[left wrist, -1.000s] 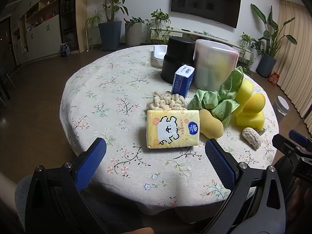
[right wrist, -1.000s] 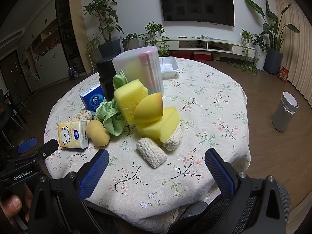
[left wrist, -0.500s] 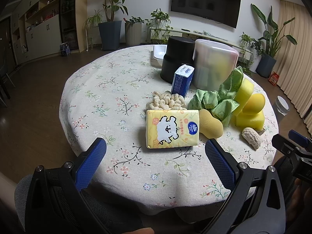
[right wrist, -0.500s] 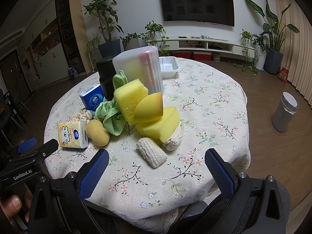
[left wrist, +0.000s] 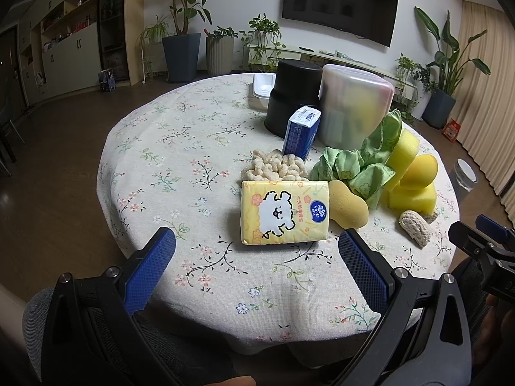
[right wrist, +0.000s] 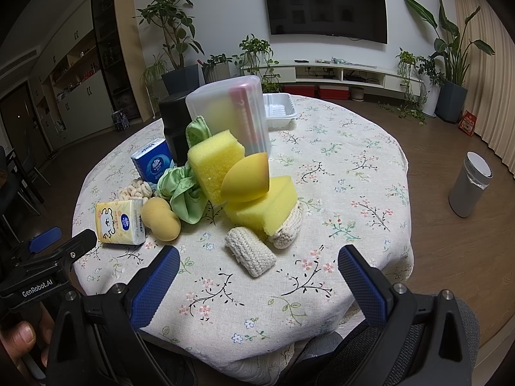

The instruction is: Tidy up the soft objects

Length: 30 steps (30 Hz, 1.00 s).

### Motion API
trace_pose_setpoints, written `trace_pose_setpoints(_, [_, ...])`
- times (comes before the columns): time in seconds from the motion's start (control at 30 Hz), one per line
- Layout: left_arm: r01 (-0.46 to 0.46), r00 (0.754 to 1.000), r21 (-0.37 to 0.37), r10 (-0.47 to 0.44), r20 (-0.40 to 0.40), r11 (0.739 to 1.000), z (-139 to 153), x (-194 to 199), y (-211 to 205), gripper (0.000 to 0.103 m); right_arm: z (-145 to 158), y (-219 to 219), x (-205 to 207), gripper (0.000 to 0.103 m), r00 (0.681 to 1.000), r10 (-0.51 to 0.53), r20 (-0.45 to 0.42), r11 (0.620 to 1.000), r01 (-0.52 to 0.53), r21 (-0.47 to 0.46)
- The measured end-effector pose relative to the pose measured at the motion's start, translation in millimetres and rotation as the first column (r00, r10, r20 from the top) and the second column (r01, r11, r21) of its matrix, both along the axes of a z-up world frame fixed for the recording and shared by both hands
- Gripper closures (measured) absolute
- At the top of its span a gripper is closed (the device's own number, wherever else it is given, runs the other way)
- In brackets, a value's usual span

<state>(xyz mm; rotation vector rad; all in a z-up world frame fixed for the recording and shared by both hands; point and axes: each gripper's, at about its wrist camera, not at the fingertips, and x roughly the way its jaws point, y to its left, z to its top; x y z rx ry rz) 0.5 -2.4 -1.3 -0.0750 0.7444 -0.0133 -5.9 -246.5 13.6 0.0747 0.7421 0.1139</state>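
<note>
A pile of soft things lies on the round flowered table [left wrist: 180,135]. A yellow tissue pack [left wrist: 285,212] sits just ahead of my open left gripper [left wrist: 256,263], with a yellow egg-shaped sponge [left wrist: 347,207], a beige looped cloth [left wrist: 273,169], a blue tissue pack [left wrist: 302,130] and a green cloth [left wrist: 357,167] behind it. In the right wrist view my open right gripper [right wrist: 257,276] hovers short of a knitted roll [right wrist: 249,251]. Beyond it stand yellow sponge blocks [right wrist: 214,167], a yellow teardrop sponge [right wrist: 246,178] and another block [right wrist: 264,207].
A frosted plastic tub [right wrist: 231,112] and a black container [left wrist: 294,96] stand upside down behind the pile, with a white tray [right wrist: 278,109] further back. A grey cylinder [right wrist: 470,188] stands on the floor at the right. A hand [right wrist: 22,334] holds the left gripper's body.
</note>
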Motion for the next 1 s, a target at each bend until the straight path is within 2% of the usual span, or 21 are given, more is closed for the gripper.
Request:
trace_pose_setpoints(0.77, [0.089,0.995,-0.112,-0.094,-0.043,0.990,-15.4,10.3,6.1,0.000,-12.1,-7.2,12.7,0.002,0.999,0.006,-0.034,1.000,-0.005,0.023])
trace_pose_setpoints(1.0, [0.142,0.986,-0.078,-0.148,-0.075,0.987,-20.0,24.5,-3.3,0.000,-16.6,-14.2,26.4,0.002,0.998,0.048,-0.050,0.998,-0.045,0.047])
